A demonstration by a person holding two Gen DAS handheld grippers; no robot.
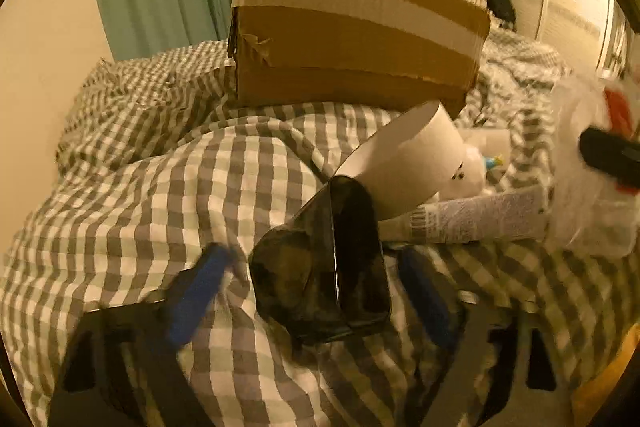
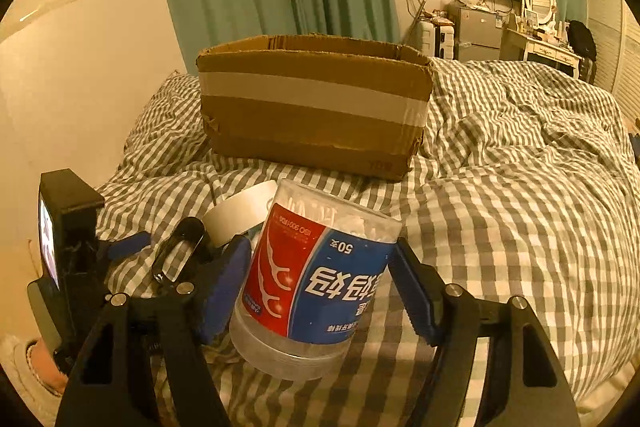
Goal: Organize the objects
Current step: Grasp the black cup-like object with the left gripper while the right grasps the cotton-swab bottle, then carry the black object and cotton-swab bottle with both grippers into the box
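Observation:
A brown cardboard box [image 1: 352, 27] with pale tape stands open-topped on the checked bed; it also shows in the right wrist view [image 2: 312, 103]. My left gripper [image 1: 316, 291] is open with its blue pads either side of a glossy black case [image 1: 324, 267] lying on the bedding, not clamped on it. My right gripper [image 2: 320, 287] is shut on a clear tub of floss picks [image 2: 316, 283] with a red and blue label, held upside down. A white tape roll [image 1: 408, 163] lies just behind the black case; it also shows in the right wrist view [image 2: 240, 215].
A printed tube [image 1: 476, 219] and a white toy [image 1: 472, 171] lie right of the tape roll. The checked duvet [image 2: 520, 187] is rumpled. The left gripper's body [image 2: 68, 247] sits at the right wrist view's left. A wall [image 1: 44, 67] is on the left.

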